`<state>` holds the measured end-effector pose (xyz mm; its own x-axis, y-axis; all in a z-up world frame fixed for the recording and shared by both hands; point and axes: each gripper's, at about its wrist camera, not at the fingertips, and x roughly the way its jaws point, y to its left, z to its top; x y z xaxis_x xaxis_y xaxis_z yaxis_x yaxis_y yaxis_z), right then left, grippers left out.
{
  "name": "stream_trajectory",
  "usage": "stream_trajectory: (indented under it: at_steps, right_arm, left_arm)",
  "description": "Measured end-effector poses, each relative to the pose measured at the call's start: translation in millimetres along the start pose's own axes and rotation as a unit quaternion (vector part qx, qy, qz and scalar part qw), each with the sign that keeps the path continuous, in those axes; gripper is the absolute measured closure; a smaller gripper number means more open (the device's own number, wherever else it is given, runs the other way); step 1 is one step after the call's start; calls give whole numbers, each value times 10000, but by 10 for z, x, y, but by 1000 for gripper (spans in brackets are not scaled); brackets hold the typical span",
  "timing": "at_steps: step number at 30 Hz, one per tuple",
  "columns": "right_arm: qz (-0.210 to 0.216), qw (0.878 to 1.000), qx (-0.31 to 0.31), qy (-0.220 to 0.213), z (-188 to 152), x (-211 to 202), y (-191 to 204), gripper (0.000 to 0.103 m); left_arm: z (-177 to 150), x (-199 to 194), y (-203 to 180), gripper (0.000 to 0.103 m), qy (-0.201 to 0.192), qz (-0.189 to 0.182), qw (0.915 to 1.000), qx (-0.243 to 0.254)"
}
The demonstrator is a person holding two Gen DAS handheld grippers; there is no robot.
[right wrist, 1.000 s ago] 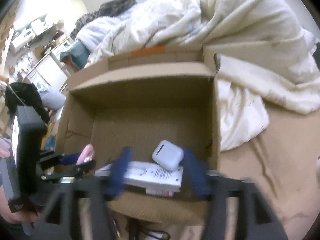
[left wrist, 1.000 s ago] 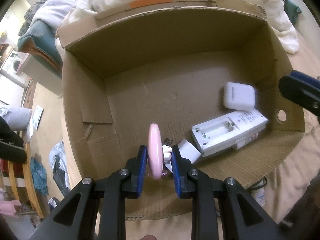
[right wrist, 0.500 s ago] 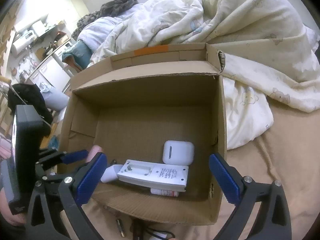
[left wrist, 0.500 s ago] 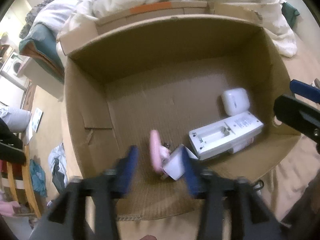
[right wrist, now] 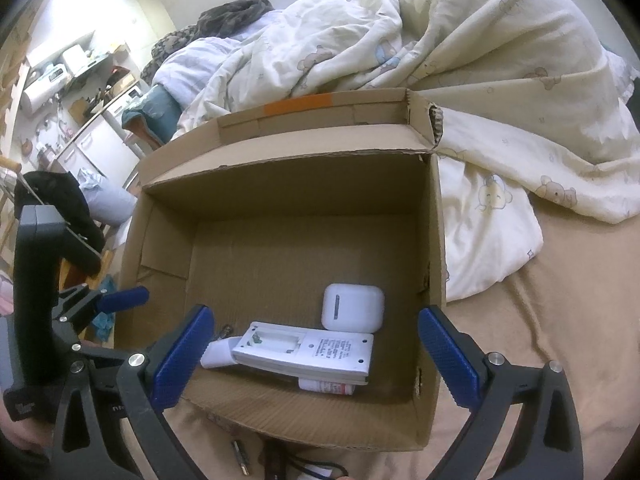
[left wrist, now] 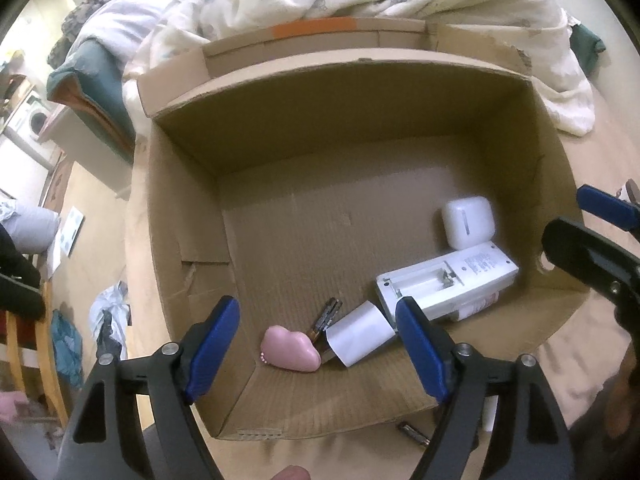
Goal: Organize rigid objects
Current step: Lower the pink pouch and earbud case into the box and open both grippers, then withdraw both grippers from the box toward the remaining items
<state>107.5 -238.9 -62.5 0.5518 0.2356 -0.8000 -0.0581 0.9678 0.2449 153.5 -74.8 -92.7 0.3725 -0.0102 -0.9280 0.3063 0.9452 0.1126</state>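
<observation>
An open cardboard box (left wrist: 352,92) (right wrist: 280,184) stands on the bed. On its floor lie a pink cloud-shaped object (left wrist: 290,348), batteries (left wrist: 325,318), a white battery cover (left wrist: 358,336), a white remote (left wrist: 444,284) (right wrist: 304,354) with its battery bay open, a white earbud case (left wrist: 467,222) (right wrist: 352,306) and a small tube (right wrist: 326,388) under the remote. My left gripper (left wrist: 316,344) is open and empty above the pink object. My right gripper (right wrist: 316,358) is open and empty over the box's near wall.
A rumpled cream duvet (right wrist: 460,80) lies behind and right of the box. A loose battery (left wrist: 414,434) (right wrist: 239,456) and a cable (right wrist: 320,470) lie on the tan sheet in front of the box. The bed's left edge drops to the floor (left wrist: 80,240).
My left gripper opened and let go of the pink object, which now lies flat on the box floor. My right gripper also opened wide; both pulled back slightly.
</observation>
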Motion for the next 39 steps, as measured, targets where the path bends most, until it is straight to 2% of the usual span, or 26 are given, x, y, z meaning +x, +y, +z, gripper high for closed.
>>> stream_trajectory:
  at_steps: [9, 14, 20, 25, 28, 33, 36, 39]
  right_arm:
    - [-55, 9998, 146, -156, -11, -155, -71, 0]
    - [-16, 9998, 142, -143, -85, -310, -79, 0]
    - [9, 9996, 174, -215, -193, -522, -54, 0]
    - [9, 9989, 466, 82, -411, -550, -93, 0]
    - [-177, 9974, 589, 375, -561, -505, -104, 0]
    - [-9, 9944, 824, 654, -720, -420, -101, 0]
    - [51, 9932, 864, 772, -724, -336, -84, 0]
    - [141, 9909, 1011, 878, -725, -260, -91, 0]
  left_arm:
    - [-9, -132, 37, 24, -212, 23, 9998, -5]
    - [-134, -301, 26, 23, -203, 41, 9992, 348]
    - [-279, -564, 171, 23, -301, -63, 9995, 29]
    - [-487, -601, 277, 23, -273, -185, 9989, -327]
    - [-602, -529, 329, 23, -294, -67, 9985, -453]
    - [-666, -443, 452, 23, -240, -101, 9967, -768]
    - [-688, -372, 429, 23, -75, -99, 9972, -732]
    - [-744, -226, 342, 23, 273, -370, 9962, -736]
